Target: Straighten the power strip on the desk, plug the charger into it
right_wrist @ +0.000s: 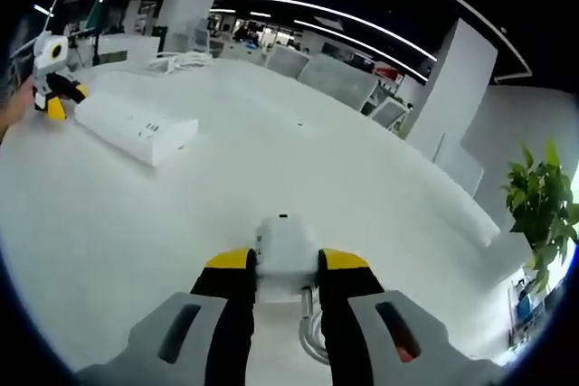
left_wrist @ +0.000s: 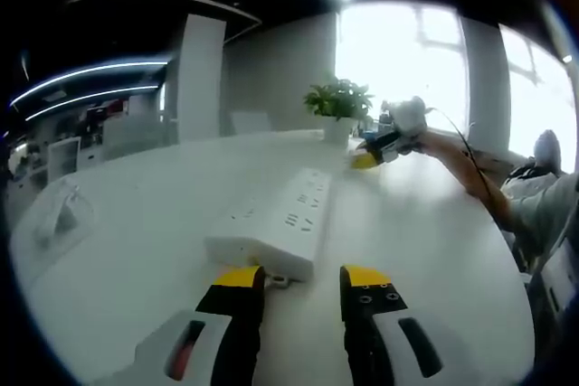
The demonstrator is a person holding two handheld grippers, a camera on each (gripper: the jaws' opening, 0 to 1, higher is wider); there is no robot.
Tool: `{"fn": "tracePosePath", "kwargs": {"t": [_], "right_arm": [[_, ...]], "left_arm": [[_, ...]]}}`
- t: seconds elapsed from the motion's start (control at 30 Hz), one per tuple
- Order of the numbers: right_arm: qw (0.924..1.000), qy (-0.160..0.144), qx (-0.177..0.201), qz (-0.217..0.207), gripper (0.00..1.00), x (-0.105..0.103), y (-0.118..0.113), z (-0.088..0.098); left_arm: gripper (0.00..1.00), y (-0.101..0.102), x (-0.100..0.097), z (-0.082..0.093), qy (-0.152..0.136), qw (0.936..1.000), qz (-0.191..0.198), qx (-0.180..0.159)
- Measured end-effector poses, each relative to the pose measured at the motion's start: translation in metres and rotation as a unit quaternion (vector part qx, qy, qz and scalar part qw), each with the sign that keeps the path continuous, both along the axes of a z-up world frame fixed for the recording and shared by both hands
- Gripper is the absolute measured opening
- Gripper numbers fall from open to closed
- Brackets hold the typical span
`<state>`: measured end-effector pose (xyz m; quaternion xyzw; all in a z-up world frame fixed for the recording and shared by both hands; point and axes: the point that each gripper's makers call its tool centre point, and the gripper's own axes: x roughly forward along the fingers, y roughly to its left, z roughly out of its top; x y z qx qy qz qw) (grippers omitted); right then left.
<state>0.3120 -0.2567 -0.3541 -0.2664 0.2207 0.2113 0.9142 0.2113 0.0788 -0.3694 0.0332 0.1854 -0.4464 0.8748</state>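
Note:
A white power strip (left_wrist: 276, 219) lies on the white desk (left_wrist: 136, 259), its near end just ahead of my left gripper (left_wrist: 303, 279), which is open with nothing between its yellow tips. My right gripper (right_wrist: 285, 264) is shut on the white charger (right_wrist: 286, 255), whose cable (right_wrist: 310, 332) loops down between the fingers. In the right gripper view the power strip (right_wrist: 136, 127) lies far off at the upper left, with the left gripper (right_wrist: 56, 88) at its far end. In the left gripper view the right gripper (left_wrist: 384, 144) hovers above the desk beyond the strip.
A potted plant (left_wrist: 339, 106) stands at the desk's far edge, also seen as a plant (right_wrist: 543, 201) at right. A white cable bundle (right_wrist: 181, 62) lies far back. A small white stand (left_wrist: 65, 214) sits at left. A person's sleeve (left_wrist: 543, 214) reaches in from the right.

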Motion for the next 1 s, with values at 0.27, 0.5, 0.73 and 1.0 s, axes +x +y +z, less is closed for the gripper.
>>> {"fn": "tracePosePath", "kwargs": {"t": [0.27, 0.5, 0.73, 1.0], "right_arm": [[0.9995, -0.006, -0.002, 0.030, 0.27, 0.000, 0.018, 0.000], [0.9990, -0.008, -0.009, 0.043, 0.27, 0.000, 0.024, -0.002], [0.9979, -0.018, -0.019, 0.059, 0.27, -0.001, 0.035, 0.000], [0.9960, -0.031, -0.002, 0.084, 0.27, -0.004, 0.051, 0.007]], "left_arm": [[0.34, 0.001, 0.000, 0.000, 0.001, 1.0000, 0.002, -0.001], [0.34, 0.001, 0.000, 0.000, 0.000, 1.0000, 0.002, 0.000], [0.34, 0.000, -0.001, 0.000, -0.001, 1.0000, 0.002, 0.001], [0.34, 0.001, 0.000, 0.002, -0.002, 1.0000, 0.002, 0.000]]}}
